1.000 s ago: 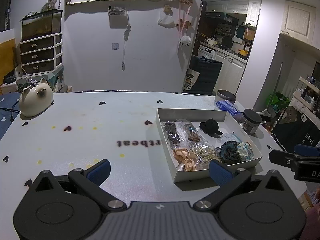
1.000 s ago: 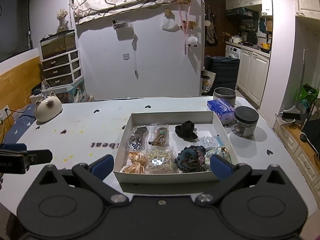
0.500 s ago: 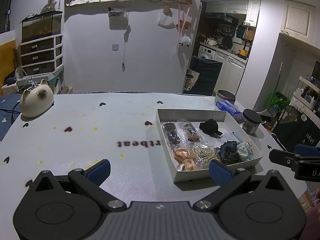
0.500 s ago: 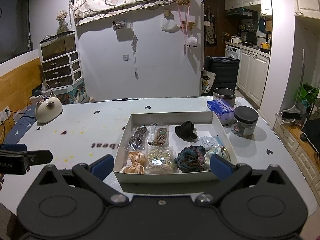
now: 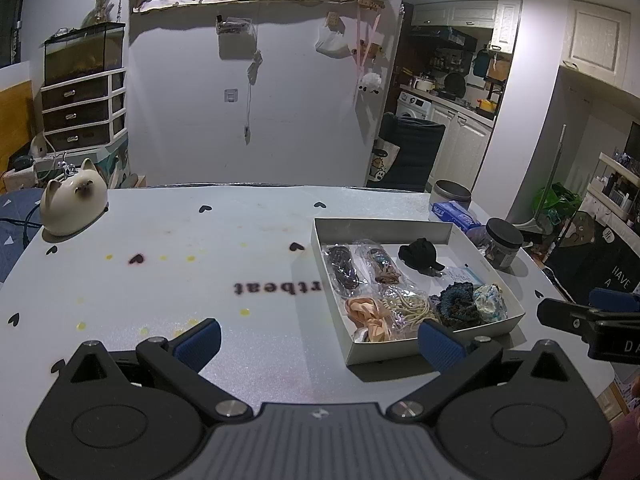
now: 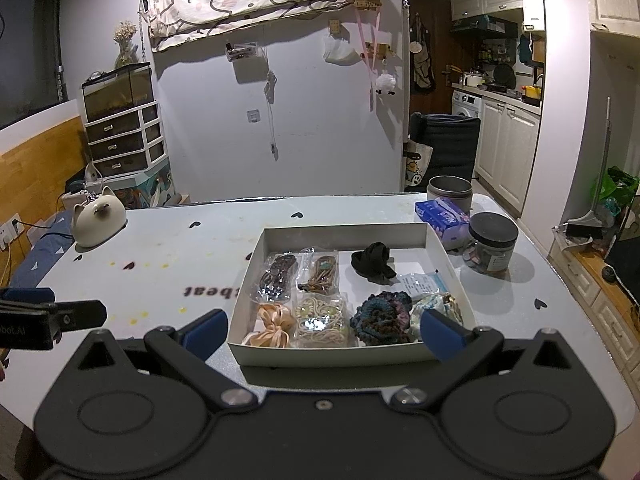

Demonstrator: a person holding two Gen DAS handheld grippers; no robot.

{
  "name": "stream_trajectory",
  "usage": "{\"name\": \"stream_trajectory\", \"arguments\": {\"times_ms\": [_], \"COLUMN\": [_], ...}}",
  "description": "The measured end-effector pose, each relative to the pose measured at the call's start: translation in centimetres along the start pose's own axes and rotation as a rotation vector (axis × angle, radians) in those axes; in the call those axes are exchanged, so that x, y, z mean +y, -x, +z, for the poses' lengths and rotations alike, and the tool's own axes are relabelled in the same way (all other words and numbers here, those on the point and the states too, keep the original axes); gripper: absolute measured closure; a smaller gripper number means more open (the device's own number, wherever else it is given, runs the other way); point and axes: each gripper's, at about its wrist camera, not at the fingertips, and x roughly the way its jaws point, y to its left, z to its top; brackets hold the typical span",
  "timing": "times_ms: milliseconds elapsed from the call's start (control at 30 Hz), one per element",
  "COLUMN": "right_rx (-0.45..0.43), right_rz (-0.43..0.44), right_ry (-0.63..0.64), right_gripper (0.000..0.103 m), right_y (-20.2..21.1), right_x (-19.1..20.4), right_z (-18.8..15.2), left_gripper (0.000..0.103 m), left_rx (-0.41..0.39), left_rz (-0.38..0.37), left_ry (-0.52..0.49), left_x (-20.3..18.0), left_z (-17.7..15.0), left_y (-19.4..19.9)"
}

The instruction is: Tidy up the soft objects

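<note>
A white shallow box (image 6: 344, 234) (image 5: 384, 227) sits on the grey table, right of centre. It holds a black scrunchie (image 6: 373, 261) (image 5: 420, 254), a dark blue crochet scrunchie (image 6: 382, 317) (image 5: 458, 304), a peach ribbon bow (image 6: 274, 320) (image 5: 366, 314), a pale blue scrunchie (image 5: 489, 302) and several clear bags of hair ties (image 6: 320, 316). My left gripper (image 5: 318, 340) is open and empty, left of the box's near corner. My right gripper (image 6: 322, 334) is open and empty, its fingers either side of the box's front wall.
A ceramic cat figure (image 5: 74, 204) stands at the table's far left. A black-lidded jar (image 6: 491, 242), a tissue pack (image 6: 440, 214) and a metal tin (image 6: 450, 192) stand right of and behind the box. The table's right edge (image 6: 560, 280) is close to the jar.
</note>
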Motion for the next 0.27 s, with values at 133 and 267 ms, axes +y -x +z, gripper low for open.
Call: {"name": "stream_trajectory", "arguments": {"times_ms": [133, 267], "right_rx": [-0.001, -0.001], "right_rz": [0.0, 0.0], "right_ry": [0.0, 0.001], "right_gripper": [0.0, 0.0], "right_y": [0.08, 0.04], "right_x": [0.05, 0.01], "right_z": [0.0, -0.03], "left_gripper": [0.0, 0.0], "left_rx": [0.002, 0.005], "left_rz": [0.004, 0.01], "left_ry": [0.001, 0.002], "left_x": [0.01, 0.0], "left_z": [0.12, 0.28], "left_y": [0.23, 0.31]}}
